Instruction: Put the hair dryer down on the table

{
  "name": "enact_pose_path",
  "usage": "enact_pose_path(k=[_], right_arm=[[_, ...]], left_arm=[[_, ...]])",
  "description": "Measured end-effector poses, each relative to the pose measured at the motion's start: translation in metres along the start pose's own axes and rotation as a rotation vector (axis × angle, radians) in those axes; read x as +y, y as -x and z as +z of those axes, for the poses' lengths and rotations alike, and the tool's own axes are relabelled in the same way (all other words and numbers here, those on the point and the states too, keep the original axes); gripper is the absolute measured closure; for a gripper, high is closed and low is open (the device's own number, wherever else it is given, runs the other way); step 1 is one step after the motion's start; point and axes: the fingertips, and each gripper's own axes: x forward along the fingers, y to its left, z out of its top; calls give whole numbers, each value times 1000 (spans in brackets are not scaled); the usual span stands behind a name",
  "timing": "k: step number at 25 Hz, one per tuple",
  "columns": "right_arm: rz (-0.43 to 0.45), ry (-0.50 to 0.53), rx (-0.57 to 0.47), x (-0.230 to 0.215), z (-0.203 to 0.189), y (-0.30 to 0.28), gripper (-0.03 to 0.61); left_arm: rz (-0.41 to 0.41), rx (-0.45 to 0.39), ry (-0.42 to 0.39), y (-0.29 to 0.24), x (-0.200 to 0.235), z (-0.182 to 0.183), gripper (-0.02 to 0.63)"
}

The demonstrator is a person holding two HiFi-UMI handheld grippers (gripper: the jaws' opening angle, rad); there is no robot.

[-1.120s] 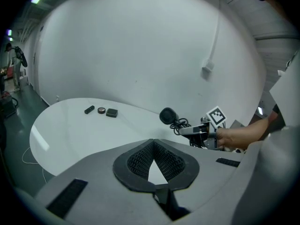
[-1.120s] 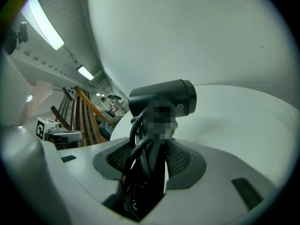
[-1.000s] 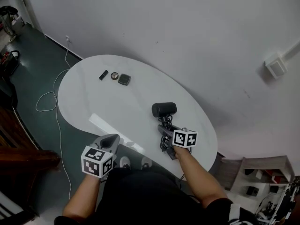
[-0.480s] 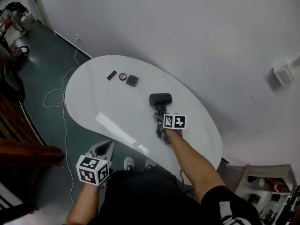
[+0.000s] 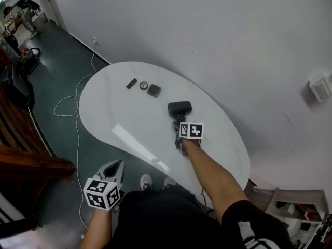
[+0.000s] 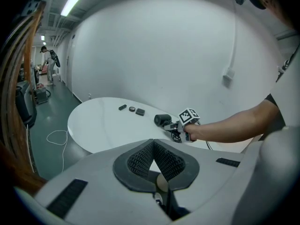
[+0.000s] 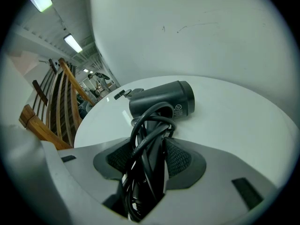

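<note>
A dark grey hair dryer (image 5: 179, 108) with its black cord bundled along the handle is over the right half of the white oval table (image 5: 114, 113). My right gripper (image 5: 182, 125) is shut on the handle and cord, with the barrel (image 7: 164, 100) pointing sideways beyond the jaws. The barrel is low at the tabletop; whether it touches I cannot tell. My left gripper (image 5: 115, 166) hangs off the table's near edge, above the floor, with its pads (image 6: 140, 159) meeting at the tips and nothing between them. From the left gripper view the hair dryer (image 6: 162, 120) and right gripper (image 6: 176, 124) show across the table.
Three small dark items lie at the table's far side: a black stick (image 5: 132, 83), a round tin (image 5: 143, 85) and a square case (image 5: 154, 91). A white cable (image 5: 67, 105) loops on the green floor. Wooden railing (image 5: 21, 139) stands at the left. A white wall is behind the table.
The right gripper has carried the hair dryer farther in over the table. The left gripper has drawn back from the table edge and sits lower at the near left.
</note>
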Motion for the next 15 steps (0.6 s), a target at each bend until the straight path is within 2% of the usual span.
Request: enact_pose_path(k=[9, 15], right_arm=[[31, 9, 35, 9, -5, -3, 370], [60, 6, -19, 12, 6, 23, 347]], left_arm=[[-21, 12, -20, -4, -7, -1, 603], [-77, 10, -56, -19, -23, 8, 603]])
